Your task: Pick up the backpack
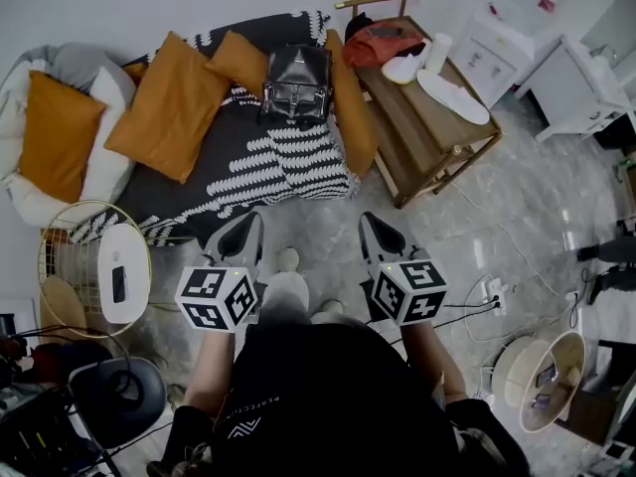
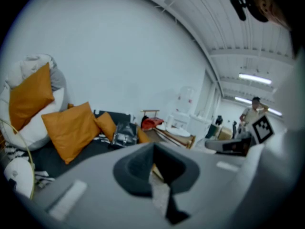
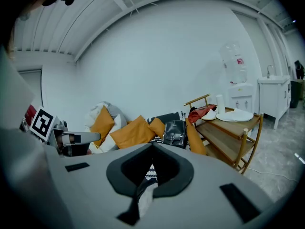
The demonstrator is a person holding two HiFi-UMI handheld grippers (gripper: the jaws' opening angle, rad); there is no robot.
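Observation:
A black leather backpack [image 1: 297, 83] stands upright at the back of a low bed [image 1: 288, 167] with a dark, white-patterned cover, between orange cushions. It also shows far ahead as the backpack [image 2: 125, 134] in the left gripper view and the backpack [image 3: 174, 132] in the right gripper view. My left gripper [image 1: 248, 229] and right gripper [image 1: 373, 229] hover side by side over the floor just short of the bed's near edge, well away from the backpack. Both are shut with nothing between their jaws, as the left gripper [image 2: 153, 148] and right gripper [image 3: 152, 148] show in their own views.
Orange cushions [image 1: 171, 105] lie left of the backpack. A wooden shelf table [image 1: 427, 127] at the right carries a red bag [image 1: 386, 40] and white slippers. A wire-basket side table [image 1: 99, 261] stands at the left. Cables and a power strip [image 1: 494, 291] lie on the floor at the right.

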